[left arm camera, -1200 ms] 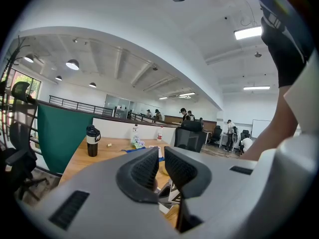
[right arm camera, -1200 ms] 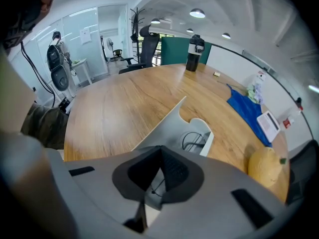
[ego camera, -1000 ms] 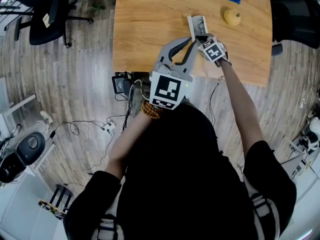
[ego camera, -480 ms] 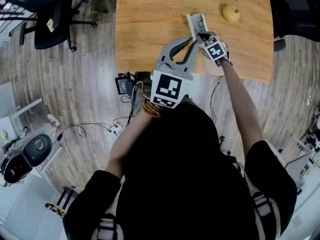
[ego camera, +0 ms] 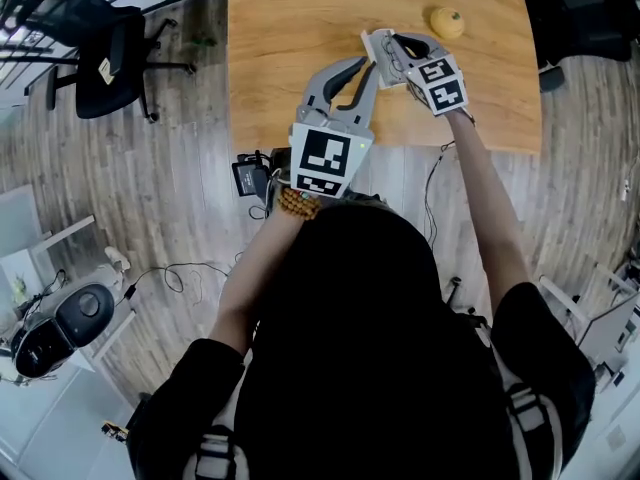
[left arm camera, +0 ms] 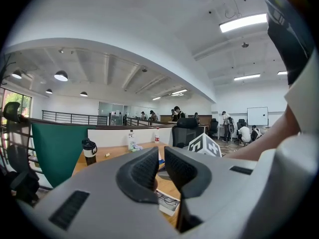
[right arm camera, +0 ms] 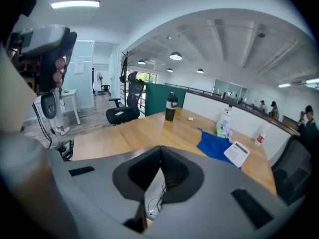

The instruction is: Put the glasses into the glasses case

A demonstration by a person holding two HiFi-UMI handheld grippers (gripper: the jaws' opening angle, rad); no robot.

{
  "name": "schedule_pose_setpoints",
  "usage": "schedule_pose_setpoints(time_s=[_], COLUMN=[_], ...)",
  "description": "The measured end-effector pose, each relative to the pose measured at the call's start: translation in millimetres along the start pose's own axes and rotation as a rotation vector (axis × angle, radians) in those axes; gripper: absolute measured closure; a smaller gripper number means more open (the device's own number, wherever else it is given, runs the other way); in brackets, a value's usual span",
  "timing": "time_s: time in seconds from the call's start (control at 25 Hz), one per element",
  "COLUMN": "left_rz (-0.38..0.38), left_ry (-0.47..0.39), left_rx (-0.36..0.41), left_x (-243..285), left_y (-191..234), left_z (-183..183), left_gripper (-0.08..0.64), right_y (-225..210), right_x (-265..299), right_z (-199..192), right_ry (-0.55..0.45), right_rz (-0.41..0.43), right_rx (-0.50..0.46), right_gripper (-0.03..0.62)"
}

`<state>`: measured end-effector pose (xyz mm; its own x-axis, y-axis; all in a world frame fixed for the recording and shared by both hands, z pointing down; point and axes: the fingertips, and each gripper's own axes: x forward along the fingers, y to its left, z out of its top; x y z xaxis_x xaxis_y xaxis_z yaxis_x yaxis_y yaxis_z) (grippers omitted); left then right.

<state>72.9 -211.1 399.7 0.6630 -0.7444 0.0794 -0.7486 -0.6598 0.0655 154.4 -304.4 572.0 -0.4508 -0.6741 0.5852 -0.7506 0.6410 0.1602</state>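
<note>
The white glasses case [ego camera: 383,54] lies open near the wooden table's [ego camera: 290,28] front edge. Thin wire glasses [right arm camera: 157,201] show inside it, just under the right jaws. My right gripper [ego camera: 400,46] is shut on the case's thin white wall [right arm camera: 155,183], its marker cube toward the person. My left gripper [ego camera: 362,66] hangs just left of the case with its jaws drawn together to a narrow slit and nothing between them. The case [left arm camera: 168,203] shows below its pads [left arm camera: 144,169], and the right gripper's cube [left arm camera: 204,146] beyond.
A yellow round fruit [ego camera: 447,21] sits right of the case. A blue cloth [right arm camera: 214,146] with a white box [right arm camera: 237,153] lies at the table's far side, a dark bottle [right arm camera: 171,106] further off. On the floor are office chairs [ego camera: 110,53] and cables with an adapter [ego camera: 247,176].
The right gripper has turned a little with the case in it, and the case now sits tilted. The left gripper has kept its place beside it.
</note>
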Motion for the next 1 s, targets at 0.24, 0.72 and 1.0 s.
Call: schedule_pose_setpoints(time_s=[0.24,0.72,1.0], left_rz=[0.009,0.062,0.121], left_ry=[-0.06,-0.199,-0.32], left_rx=[0.033,0.068,0.091], left_x=[7,11,1], left_y=[-2,9,17], left_z=[29,90,130], left_gripper=[0.511,0.511,0.511], right_y=[-13,-31,-29], right_x=[-42,-141,-217], right_z=[74,190,251], right_ry=[-0.171,-0.455,-0.738], right_rz=[-0.066,-0.221,-0.337], right_rx=[-0.031,-0.082,0.041], right_gripper=[0.584,0.572,0.572])
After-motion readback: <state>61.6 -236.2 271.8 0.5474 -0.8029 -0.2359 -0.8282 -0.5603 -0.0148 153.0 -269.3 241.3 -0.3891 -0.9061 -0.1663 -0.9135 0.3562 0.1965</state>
